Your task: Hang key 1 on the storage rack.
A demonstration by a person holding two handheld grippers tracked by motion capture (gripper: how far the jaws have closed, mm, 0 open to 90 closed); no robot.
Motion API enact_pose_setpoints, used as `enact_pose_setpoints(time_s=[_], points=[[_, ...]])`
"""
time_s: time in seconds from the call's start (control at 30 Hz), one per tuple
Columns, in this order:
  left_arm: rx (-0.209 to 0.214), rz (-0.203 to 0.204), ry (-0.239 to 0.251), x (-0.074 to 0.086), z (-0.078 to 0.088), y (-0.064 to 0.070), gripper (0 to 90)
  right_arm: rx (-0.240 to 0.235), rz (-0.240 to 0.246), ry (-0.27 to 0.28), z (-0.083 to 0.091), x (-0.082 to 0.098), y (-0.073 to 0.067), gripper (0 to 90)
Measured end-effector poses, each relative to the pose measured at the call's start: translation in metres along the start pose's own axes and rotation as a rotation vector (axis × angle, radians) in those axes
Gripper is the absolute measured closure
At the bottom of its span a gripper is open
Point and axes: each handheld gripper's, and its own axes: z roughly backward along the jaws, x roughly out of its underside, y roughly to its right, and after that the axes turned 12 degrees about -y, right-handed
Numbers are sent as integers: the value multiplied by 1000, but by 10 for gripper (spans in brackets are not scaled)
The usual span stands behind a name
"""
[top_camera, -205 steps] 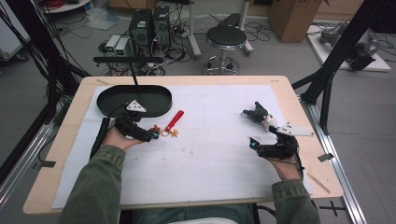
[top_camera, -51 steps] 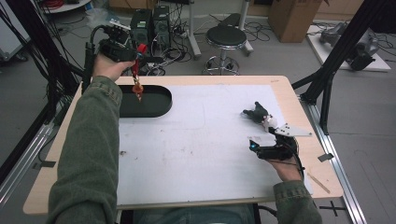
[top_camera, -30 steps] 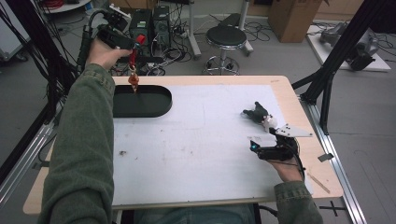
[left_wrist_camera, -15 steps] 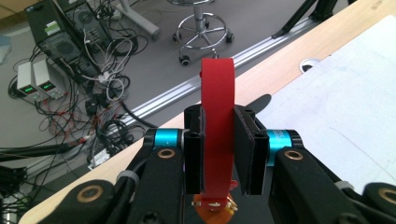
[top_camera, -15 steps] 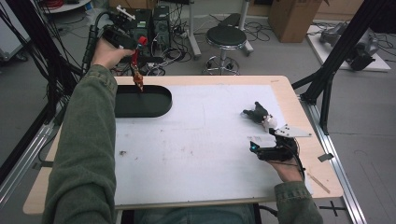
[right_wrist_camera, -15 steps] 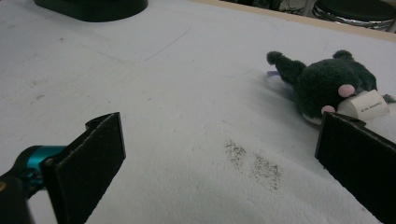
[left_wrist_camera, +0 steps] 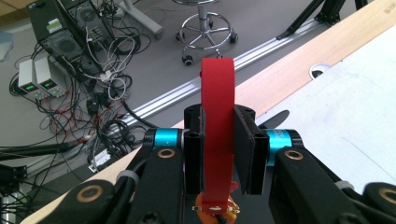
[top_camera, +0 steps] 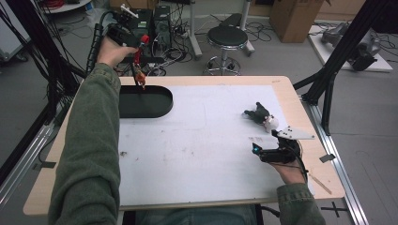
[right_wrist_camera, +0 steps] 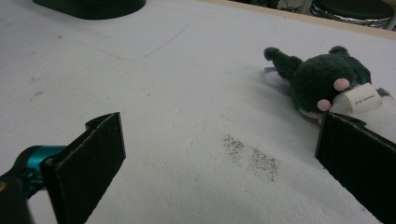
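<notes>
My left gripper [top_camera: 127, 33] is raised high beyond the table's far left edge, shut on a red strap [top_camera: 143, 41]. An orange charm [top_camera: 140, 78] dangles from the strap over the far rim of the dark oval tray [top_camera: 145, 104]. In the left gripper view the red strap [left_wrist_camera: 217, 93] stands pinched between the jaws of the left gripper [left_wrist_camera: 219, 122], with the charm [left_wrist_camera: 214, 212] below. My right gripper [top_camera: 261, 152] rests open on the white mat at the right. Its jaws stand wide apart in the right gripper view [right_wrist_camera: 224, 144]. A dark green plush toy [top_camera: 259, 115] [right_wrist_camera: 317, 77] lies just beyond it.
A white mat [top_camera: 197, 150] covers most of the wooden table [top_camera: 300, 112]. Behind the table stand a round stool [top_camera: 226, 35], computer boxes [top_camera: 157, 21] and tangled cables on the floor. Black frame posts [top_camera: 335, 65] rise at the right.
Since the earliest frame the left gripper has lifted the red strap and charm off the mat to above the tray's far side. Over the last second it drifted slightly right. The right gripper stayed still.
</notes>
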Motion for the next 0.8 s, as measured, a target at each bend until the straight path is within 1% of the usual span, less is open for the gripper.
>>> enact_pose_setpoints(time_s=[0.03,0.1,0.13,0.2,0.27,0.33,0.4,0.47,0.53,0.57,0.6,0.67,0.7,0.8], points=[[2,2,-1,0,0,0,746,0,1,0,0,0,0,5],[28,17,-8,0,0,0,719,1,1,0,0,0,0,5],[39,27,-8,0,1,-1,645,0,0,1,1,0,0,5],[42,36,-19,2,2,-2,514,0,0,2,1,0,0,5],[27,25,-26,4,5,-2,447,-2,-3,2,1,0,0,5],[30,20,-30,6,9,-2,359,1,-1,4,1,0,0,5],[29,10,-22,8,14,-2,288,1,-2,6,1,0,0,5],[40,-4,-12,10,19,-1,243,0,-6,5,1,0,-1,5],[74,-18,-2,12,23,1,189,0,1,7,0,-1,-1,5],[84,-30,2,13,25,2,175,-3,-2,3,0,-1,-1,5],[90,-39,16,15,26,5,175,-6,-7,1,-1,-1,-1,5],[119,-43,35,20,27,8,175,-4,0,5,-1,-2,-1,5],[121,-47,37,23,27,9,173,-3,1,5,-2,-2,-1,5],[120,-61,18,31,25,13,146,-4,3,6,-2,-3,-1,5]])
